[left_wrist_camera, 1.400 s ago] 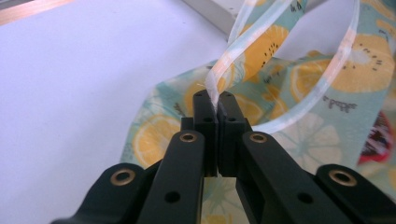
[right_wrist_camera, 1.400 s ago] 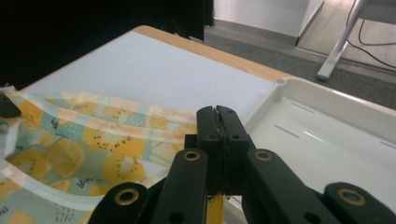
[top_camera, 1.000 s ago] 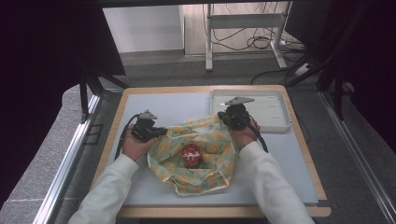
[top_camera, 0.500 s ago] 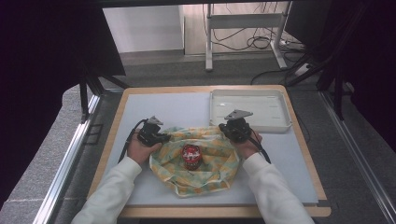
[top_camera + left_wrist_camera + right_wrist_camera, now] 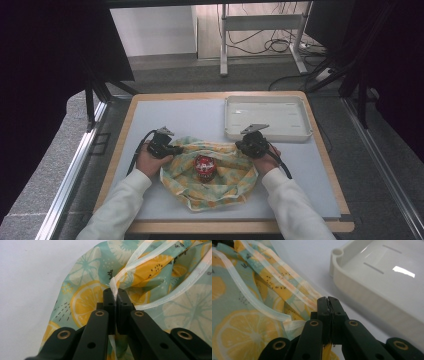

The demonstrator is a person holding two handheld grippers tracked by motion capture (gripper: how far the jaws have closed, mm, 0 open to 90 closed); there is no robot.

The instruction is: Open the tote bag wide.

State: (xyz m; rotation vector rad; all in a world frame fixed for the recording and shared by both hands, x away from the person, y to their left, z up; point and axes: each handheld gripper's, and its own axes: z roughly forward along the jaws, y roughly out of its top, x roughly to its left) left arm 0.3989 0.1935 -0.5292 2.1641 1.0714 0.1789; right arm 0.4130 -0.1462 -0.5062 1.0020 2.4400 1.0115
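Cloth: a thin, glossy sheet (image 5: 216,181) printed with yellow lemon and pale teal citrus slices on a teal ground, edged with a whitish stitched hem; it lies rumpled near the middle of the table, its edges drawn up into folds around a red object.
Red object: a small round red item (image 5: 204,167) with white markings sits in the hollow of the cloth, between the two grippers; what it is cannot be told.
Left gripper: the left gripper (image 5: 115,294) is clenched on the cloth's hem at the cloth's far left edge, a pinch of white hem standing up between its black jaws.
Right gripper: the right gripper (image 5: 328,300) is clenched on a thin edge of the cloth at its far right edge, jaws pressed together with fabric running down between them.
Hands: a person in white sleeves holds each gripper, forearms entering from the near side.
Tray: a shallow white tray (image 5: 300,134) rests on the table's far right, just beyond the right gripper.
Table: a pale grey surface (image 5: 165,115) with a wooden rim.
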